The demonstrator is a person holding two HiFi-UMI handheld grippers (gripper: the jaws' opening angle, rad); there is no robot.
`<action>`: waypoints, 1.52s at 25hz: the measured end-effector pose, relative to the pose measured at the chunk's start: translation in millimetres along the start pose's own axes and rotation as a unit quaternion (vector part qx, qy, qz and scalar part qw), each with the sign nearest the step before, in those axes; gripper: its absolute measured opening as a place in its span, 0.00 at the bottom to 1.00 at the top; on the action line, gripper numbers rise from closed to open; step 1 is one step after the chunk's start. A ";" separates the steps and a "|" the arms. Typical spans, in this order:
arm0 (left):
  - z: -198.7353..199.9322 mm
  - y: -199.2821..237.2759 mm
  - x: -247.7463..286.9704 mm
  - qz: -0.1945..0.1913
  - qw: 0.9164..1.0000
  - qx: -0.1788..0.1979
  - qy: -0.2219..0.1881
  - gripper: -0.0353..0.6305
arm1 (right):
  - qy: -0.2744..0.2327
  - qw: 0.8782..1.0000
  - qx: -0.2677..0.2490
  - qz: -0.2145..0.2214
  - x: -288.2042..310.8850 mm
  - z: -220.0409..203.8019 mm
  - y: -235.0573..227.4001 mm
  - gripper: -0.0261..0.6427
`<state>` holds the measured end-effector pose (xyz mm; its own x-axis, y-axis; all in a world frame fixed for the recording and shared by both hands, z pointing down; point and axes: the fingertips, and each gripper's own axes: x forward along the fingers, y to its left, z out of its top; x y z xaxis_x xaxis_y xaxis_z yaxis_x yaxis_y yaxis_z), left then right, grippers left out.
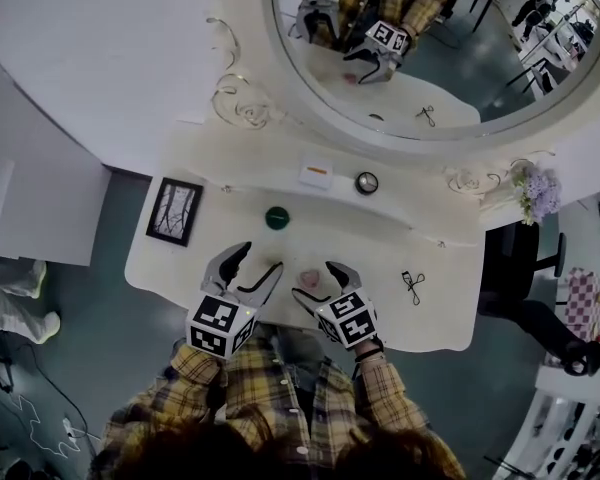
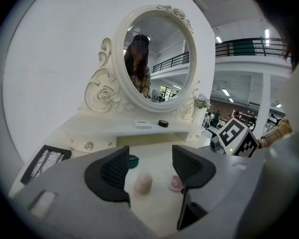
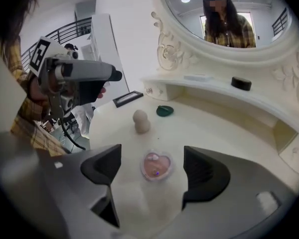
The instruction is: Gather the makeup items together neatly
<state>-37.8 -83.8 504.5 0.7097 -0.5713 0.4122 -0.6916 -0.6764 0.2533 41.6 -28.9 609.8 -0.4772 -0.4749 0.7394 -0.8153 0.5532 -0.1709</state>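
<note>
A pink heart-shaped case [image 3: 156, 166] lies on the white vanity top [image 1: 380, 258], directly between the jaws of my right gripper [image 3: 152, 171], which stands open and apart from it. A beige egg-shaped sponge [image 2: 143, 182] stands upright just ahead of my left gripper [image 2: 149, 171], also open with nothing held. In the head view the left gripper [image 1: 260, 261] and right gripper [image 1: 313, 280] sit side by side at the table's near edge, with the heart case [image 1: 310, 279] and sponge [image 1: 277, 265] between them. A green round item [image 1: 277, 217] lies farther back.
On the raised shelf under the oval mirror [image 1: 440, 48] sit a white flat box [image 1: 316, 175] and a black round compact [image 1: 367, 182]. A black picture frame [image 1: 175, 211] lies at the left end, an eyelash curler [image 1: 413, 286] at the right, flowers [image 1: 536, 190] beyond.
</note>
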 end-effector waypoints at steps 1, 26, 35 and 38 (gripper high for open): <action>-1.3 0.3 -0.9 0.000 1.000 -0.001 0.001 0.45 | 0.005 1.000 0.001 0.000 3.6 -3.9 2.1 0.59; -1.9 2.8 -0.5 -0.005 1.000 -0.004 -0.001 0.45 | 0.029 0.998 -0.024 -0.045 17.9 -21.9 -10.6 0.39; 4.6 -3.8 10.9 -0.016 1.000 0.001 -0.002 0.45 | -0.005 0.996 0.001 -0.084 -13.9 -2.8 -46.8 0.39; 8.6 -10.7 19.4 -0.027 1.000 0.006 -0.002 0.45 | -0.016 0.994 0.002 -0.109 -30.5 3.8 -70.1 0.39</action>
<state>-15.4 -91.6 502.2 0.7461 -0.5360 0.3949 -0.6510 -0.7117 0.2638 112.1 -55.8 596.7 -0.2982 -0.6048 0.7385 -0.9021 0.4315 -0.0109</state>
